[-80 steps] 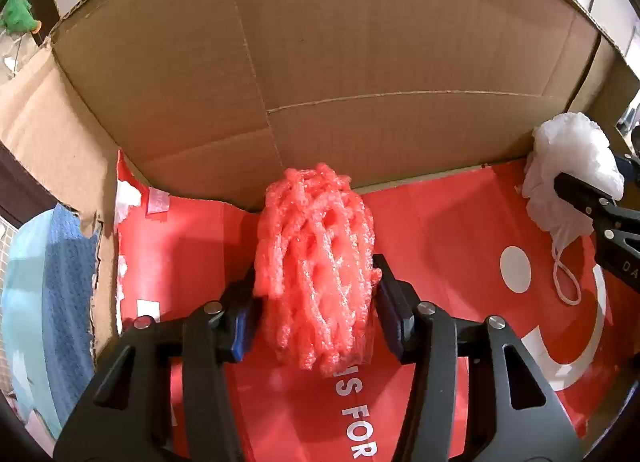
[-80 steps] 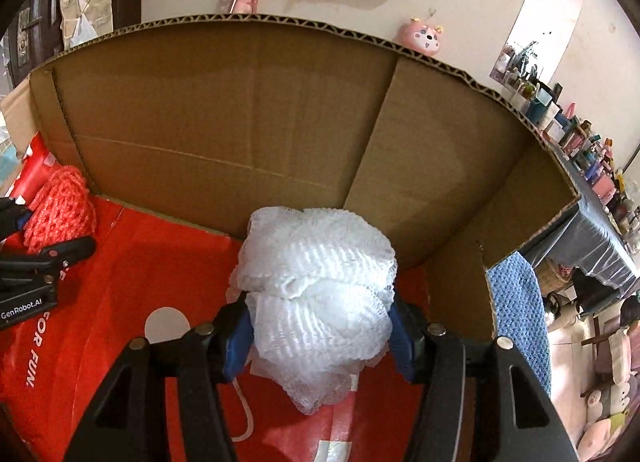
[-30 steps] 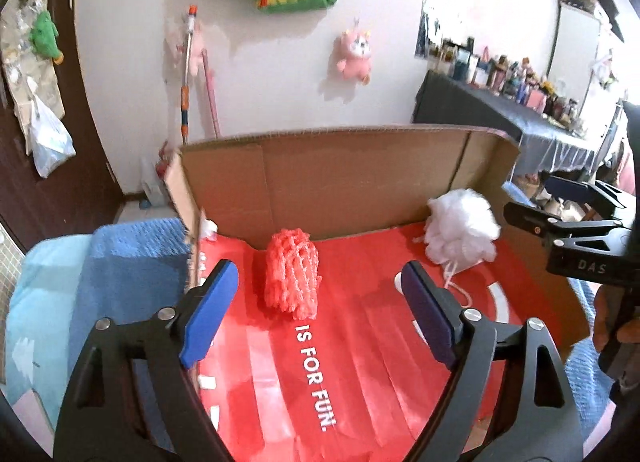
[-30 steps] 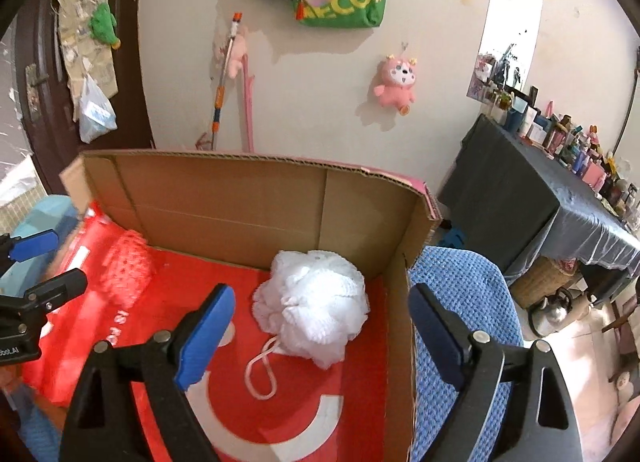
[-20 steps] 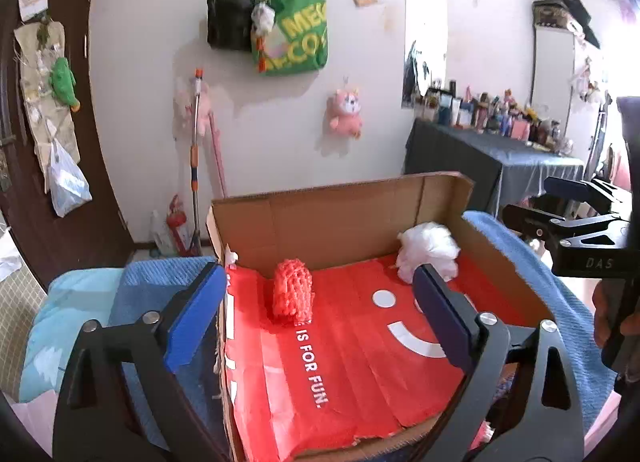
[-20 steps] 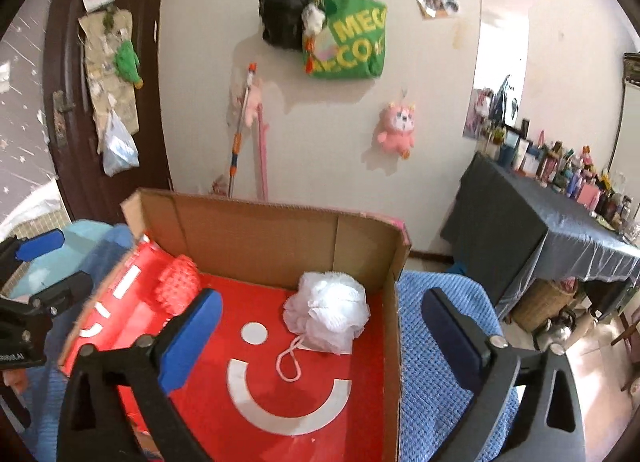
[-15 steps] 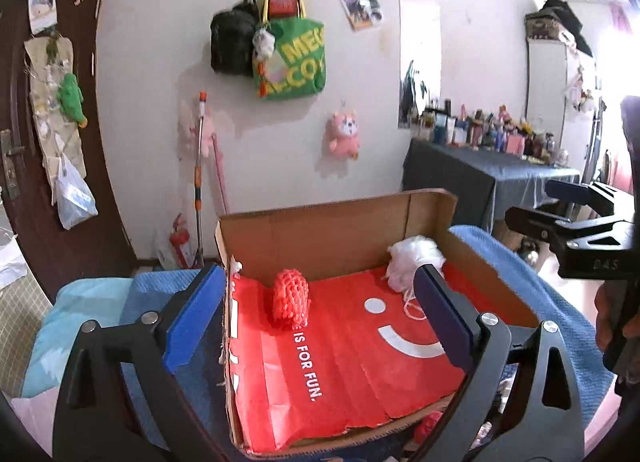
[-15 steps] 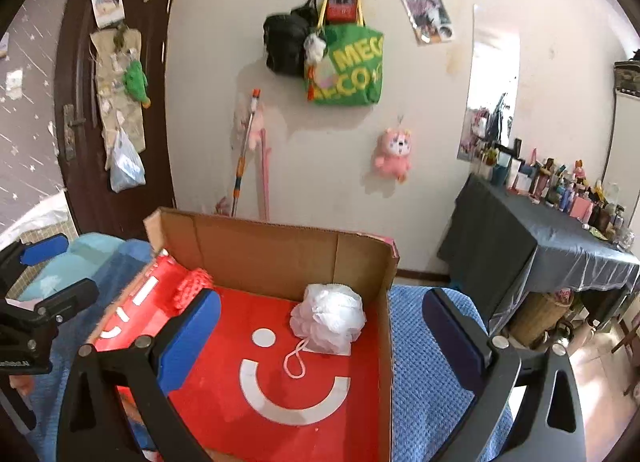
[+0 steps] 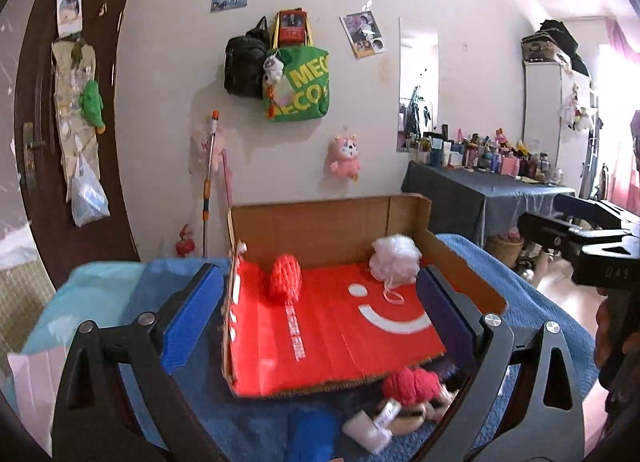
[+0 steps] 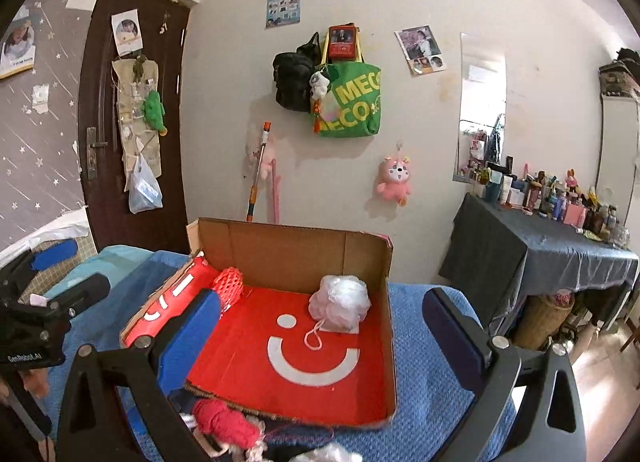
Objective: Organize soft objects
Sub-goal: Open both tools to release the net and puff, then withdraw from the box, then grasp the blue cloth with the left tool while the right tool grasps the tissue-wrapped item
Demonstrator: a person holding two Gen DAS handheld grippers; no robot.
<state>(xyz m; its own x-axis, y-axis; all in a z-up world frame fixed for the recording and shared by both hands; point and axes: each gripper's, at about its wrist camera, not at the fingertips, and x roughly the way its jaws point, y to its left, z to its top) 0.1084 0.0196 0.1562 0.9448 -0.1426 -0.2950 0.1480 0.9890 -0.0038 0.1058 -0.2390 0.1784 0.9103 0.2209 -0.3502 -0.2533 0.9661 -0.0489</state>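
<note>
Left tongs (image 9: 320, 302) agape, empty; doll (image 9: 408, 390) beside box (image 9: 332, 222).

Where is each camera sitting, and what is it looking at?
Left wrist view: sits on the left gripper, looks ahead and slightly down at the cardboard box; own open jaws frame it, and the right gripper shows at the right edge.
Right wrist view: sits on the right gripper, faces the same box; own open jaws show, and the left gripper at the left edge.
Both views share the red mesh ball, white bath pouf and green bag.
</note>
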